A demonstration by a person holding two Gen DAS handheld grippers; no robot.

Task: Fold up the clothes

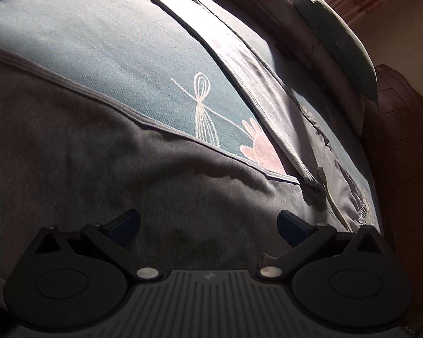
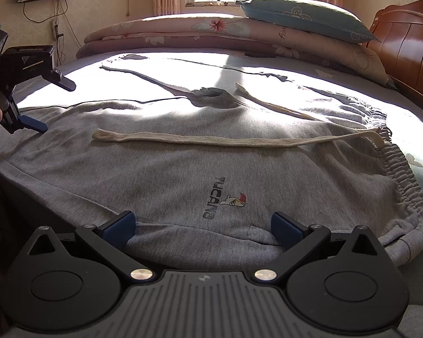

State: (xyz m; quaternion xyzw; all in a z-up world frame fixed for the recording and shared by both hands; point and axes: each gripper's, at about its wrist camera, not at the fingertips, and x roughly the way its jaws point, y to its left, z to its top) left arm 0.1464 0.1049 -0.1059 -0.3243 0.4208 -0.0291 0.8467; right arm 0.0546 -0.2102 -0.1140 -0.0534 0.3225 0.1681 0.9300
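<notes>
I see the grey pants (image 2: 183,169) spread flat on the bed (image 2: 417,180), waistband (image 2: 409,186) to the right, with the cream drawstring (image 2: 211,140) lying across them above the printed logo (image 2: 225,198). My right gripper (image 2: 203,226) sits wide apart, low over the near edge of the cloth and holding nothing. My left gripper (image 1: 208,226) is wide too, over a pant leg (image 1: 98,169) at the left side, empty.

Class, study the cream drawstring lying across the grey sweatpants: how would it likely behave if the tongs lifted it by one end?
The drawstring would probably hang limp, since it looks like flat woven tape lying slack on the sweatpants. It seems light, leaving no dent in the fabric. Its far end runs into the waistband, so it would likely tug or bunch it.
</notes>
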